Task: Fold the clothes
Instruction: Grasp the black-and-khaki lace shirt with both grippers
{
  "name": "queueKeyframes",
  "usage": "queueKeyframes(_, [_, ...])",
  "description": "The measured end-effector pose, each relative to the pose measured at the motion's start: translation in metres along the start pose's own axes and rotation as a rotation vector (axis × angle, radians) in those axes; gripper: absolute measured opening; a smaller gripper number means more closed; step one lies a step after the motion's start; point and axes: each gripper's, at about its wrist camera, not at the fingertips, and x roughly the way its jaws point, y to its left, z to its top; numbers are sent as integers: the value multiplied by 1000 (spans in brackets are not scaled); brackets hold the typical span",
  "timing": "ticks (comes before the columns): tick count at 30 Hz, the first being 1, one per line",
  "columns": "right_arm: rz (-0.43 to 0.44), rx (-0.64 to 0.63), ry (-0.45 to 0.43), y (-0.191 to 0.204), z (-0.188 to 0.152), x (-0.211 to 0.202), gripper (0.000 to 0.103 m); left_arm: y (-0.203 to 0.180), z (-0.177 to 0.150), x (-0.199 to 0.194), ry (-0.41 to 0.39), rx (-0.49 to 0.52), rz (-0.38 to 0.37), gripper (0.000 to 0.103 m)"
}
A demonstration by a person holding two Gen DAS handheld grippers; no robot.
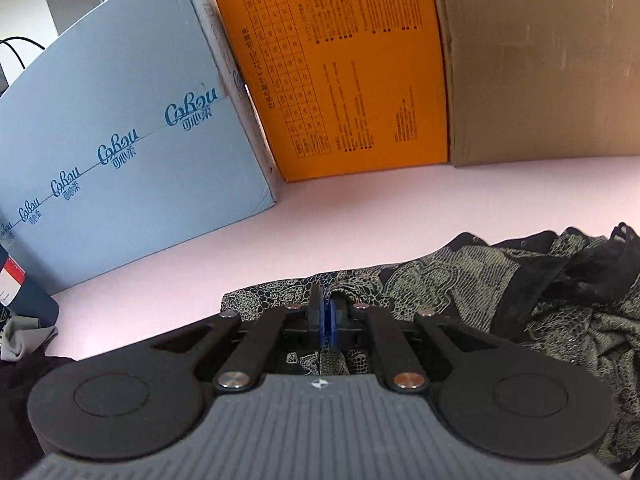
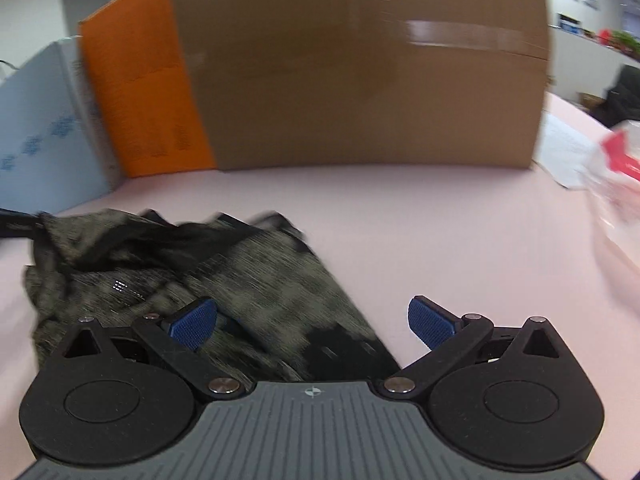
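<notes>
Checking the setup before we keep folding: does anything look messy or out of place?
The patterned garment lies bunched and crumpled on the pink table, not flat. The left gripper pinches its edge; the right gripper is open above it.

A crumpled garment (image 1: 500,292) is lying on a table (image 1: 360,216), in front of a row of three boxes standing side by side along the far edge. The printed box (image 1: 120,140) is sitting at the left, the tall box (image 1: 340,68) is leaning against it in the middle, and the cardboard box (image 1: 540,60) is standing at the right. The left gripper (image 1: 326,312) is sitting at the garment's near left edge, jaws together on a fold of the cloth. The right gripper (image 2: 312,322) is hovering over the garment's right end (image 2: 240,288), one finger above the cloth, the other above bare table. Papers (image 2: 560,152) and a plastic bag (image 2: 616,184) are lying to the far right.
</notes>
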Motion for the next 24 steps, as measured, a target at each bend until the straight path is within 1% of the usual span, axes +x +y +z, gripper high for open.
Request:
queueKeyframes(6, [226,-27,98,-18,39,13,103,-4,-9,18,16,-21,7,4])
queueKeyframes(8, [277,2,131,-33,46,28,103,-5,-11,24,22,-28,10,4])
queueKeyframes(9, [298,35,131,-35,47,38,103,-6,-13,27,25,-32,11,4])
queueKeyframes(10, [318,64,142,-36,47,47,98,-6,-14,30,27,-35,12,4])
queueKeyframes(11, [338,80,167,-39,46,52,87,-8,-16,31,33,-34,11,4])
queueKeyframes(12, [346,75,187,-39,44,55,73,-9,-17,31,40,-29,8,4])
queueKeyframes(13, [337,56,206,-36,44,57,28,-11,-18,30,48,-24,5,4])
queueKeyframes(14, [317,45,237,-33,43,56,3,-11,-19,28,50,-24,5,4])
queueKeyframes(15, [289,11,237,-29,43,52,3,-10,-20,25,50,-33,8,4])
queueKeyframes(16, [271,-44,199,-25,43,45,3,-8,-21,21,46,-46,11,4])
queueKeyframes(18, [239,-134,114,-13,43,25,3,-1,-8,11,73,-57,4,4])
queueKeyframes(19, [226,-164,69,-7,43,14,3,2,-4,3,66,-63,8,4])
queueKeyframes(22, [231,-174,-20,3,48,-23,2,12,1,-27,-3,-87,21,4])
queueKeyframes(24, [243,-183,-86,9,52,-48,2,21,4,-55,-85,-113,48,4])
